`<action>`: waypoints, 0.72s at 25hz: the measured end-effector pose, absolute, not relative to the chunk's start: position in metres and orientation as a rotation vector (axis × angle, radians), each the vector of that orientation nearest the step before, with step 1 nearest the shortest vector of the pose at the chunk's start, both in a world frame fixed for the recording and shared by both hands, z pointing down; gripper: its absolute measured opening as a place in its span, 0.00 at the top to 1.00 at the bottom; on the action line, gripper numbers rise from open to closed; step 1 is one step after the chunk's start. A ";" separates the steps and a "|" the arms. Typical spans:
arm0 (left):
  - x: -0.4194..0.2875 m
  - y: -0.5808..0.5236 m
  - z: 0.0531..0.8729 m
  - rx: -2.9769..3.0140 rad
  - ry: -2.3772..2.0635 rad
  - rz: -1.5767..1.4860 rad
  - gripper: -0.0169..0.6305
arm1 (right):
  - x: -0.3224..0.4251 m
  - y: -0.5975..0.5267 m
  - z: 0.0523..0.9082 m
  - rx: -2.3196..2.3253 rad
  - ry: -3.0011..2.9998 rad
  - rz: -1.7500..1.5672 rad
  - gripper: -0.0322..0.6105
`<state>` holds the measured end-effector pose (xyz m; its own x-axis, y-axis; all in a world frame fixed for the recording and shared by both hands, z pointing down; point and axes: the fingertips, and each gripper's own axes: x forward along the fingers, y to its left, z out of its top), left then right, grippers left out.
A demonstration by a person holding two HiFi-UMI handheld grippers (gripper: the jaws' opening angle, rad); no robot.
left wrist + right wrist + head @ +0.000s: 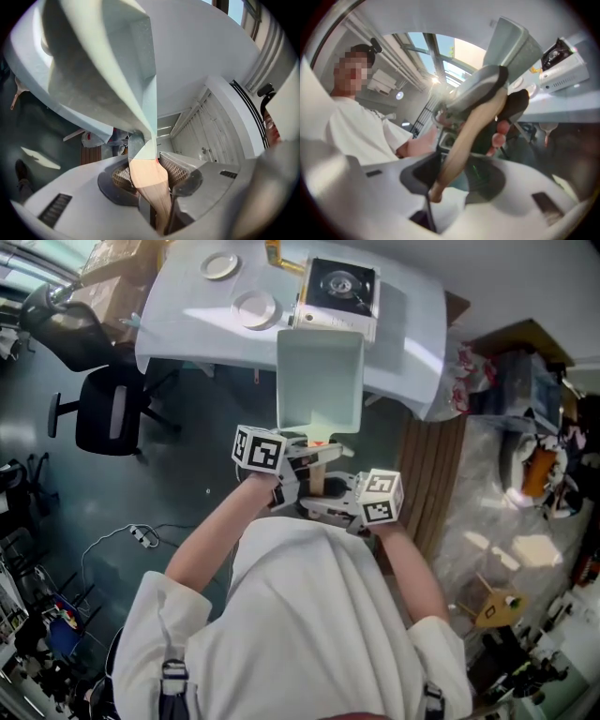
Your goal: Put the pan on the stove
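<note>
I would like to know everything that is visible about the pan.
The pan is square, deep, pale green and empty, with a light wooden handle. It is held in the air, opening upward, before the white table, not yet on the stove. The left gripper is clamped on the handle; the handle's end lies between the jaws of the right gripper, grip unclear.

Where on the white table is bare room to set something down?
Bare: the right end of the table, between the stove and the right edge; the left front strip, between the near plate and the left edge. The stove's burner is uncovered. Crowded: the back, where far plate, near plate and stove cluster.
</note>
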<state>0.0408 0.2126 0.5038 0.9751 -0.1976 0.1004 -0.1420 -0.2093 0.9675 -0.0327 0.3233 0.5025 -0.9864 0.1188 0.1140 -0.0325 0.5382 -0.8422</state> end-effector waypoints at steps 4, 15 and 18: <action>0.025 0.187 0.508 1.783 -0.213 -0.032 0.74 | -0.054 0.294 0.508 -0.032 -2.630 1.442 0.69; -0.003 0.129 0.515 1.776 -0.157 0.013 0.74 | -0.086 0.231 0.516 0.057 -2.637 1.447 0.68; -0.004 0.116 0.514 1.778 -0.147 0.021 0.74 | -0.089 0.216 0.515 0.071 -2.642 1.450 0.68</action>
<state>-0.0041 0.1155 0.5136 0.9916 -0.0879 0.0945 -0.1108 -0.2037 0.9727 -0.0891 0.2163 0.5154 -0.9908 0.0195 0.1336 -0.1022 0.5379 -0.8368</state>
